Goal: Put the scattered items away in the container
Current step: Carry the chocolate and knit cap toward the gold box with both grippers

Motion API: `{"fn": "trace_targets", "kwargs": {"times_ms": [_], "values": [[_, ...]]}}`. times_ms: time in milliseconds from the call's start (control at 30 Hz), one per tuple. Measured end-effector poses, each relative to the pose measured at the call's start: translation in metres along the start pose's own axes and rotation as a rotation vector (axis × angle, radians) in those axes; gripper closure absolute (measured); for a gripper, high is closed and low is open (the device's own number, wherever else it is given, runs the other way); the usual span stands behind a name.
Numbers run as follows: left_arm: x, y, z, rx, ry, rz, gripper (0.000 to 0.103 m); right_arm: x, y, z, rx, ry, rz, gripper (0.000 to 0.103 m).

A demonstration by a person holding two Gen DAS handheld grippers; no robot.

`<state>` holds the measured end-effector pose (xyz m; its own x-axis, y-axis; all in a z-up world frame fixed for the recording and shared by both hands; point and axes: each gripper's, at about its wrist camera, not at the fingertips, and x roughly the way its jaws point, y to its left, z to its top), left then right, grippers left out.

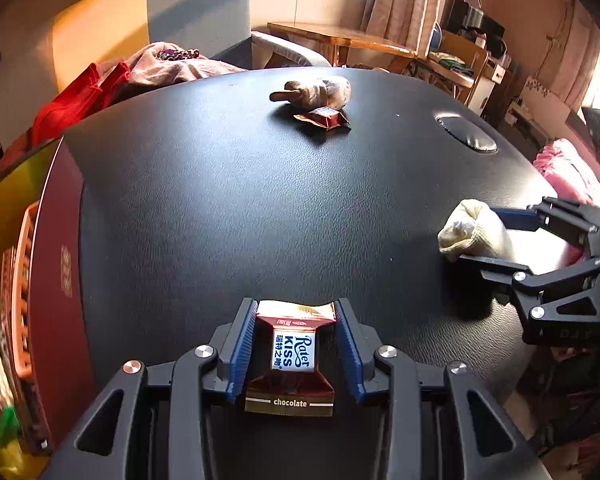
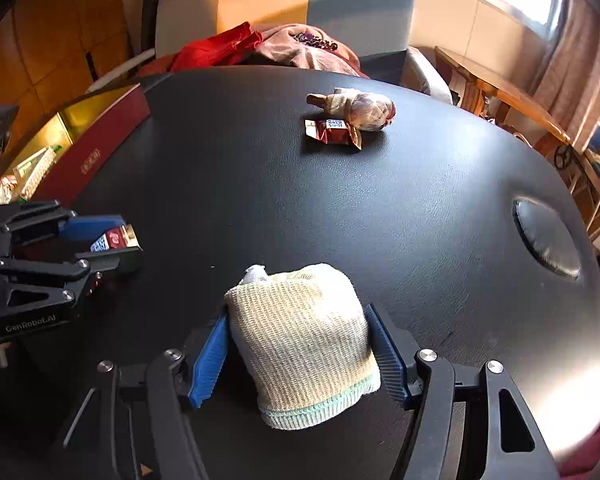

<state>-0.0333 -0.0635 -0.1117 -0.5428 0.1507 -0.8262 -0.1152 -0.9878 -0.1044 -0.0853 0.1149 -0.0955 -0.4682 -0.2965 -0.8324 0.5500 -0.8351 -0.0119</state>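
Note:
My left gripper (image 1: 296,312) is shut on a brown "Ritter KISS" chocolate packet (image 1: 292,356), low over the black table; it also shows in the right wrist view (image 2: 114,240). My right gripper (image 2: 296,324) is shut on a cream knitted bundle (image 2: 304,340), seen at the right of the left wrist view (image 1: 472,232). Far across the table lie a second chocolate packet (image 1: 324,119) (image 2: 332,131) and a brownish wrapped bundle (image 1: 320,92) (image 2: 360,110), touching each other. The container, a dark red box (image 1: 56,264) (image 2: 96,152), sits at the table's left edge with several items inside.
The black leather-look table (image 1: 260,200) has a round inset (image 1: 466,135) at the far right. Red and pink cloths (image 2: 284,46) lie on a chair behind the table. A wooden table (image 1: 340,40) and cluttered shelves stand further back.

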Motion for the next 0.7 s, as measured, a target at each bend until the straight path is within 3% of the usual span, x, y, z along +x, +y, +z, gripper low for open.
{"fn": "trace_targets", "kwargs": {"times_ms": [167,267,700], "values": [[-0.013,0.007,-0.006,-0.029,-0.017,-0.003,0.064,-0.004,0.004,-0.005,0.1,-0.036,0.042,0.036],[-0.018,0.006,-0.007,-0.009,-0.033,0.031,0.064,-0.002,0.011,-0.006,0.118,-0.043,0.027,0.036],[-0.047,0.019,-0.006,-0.054,-0.111,0.007,0.064,-0.016,0.015,-0.001,0.211,-0.084,0.067,0.037]]}}
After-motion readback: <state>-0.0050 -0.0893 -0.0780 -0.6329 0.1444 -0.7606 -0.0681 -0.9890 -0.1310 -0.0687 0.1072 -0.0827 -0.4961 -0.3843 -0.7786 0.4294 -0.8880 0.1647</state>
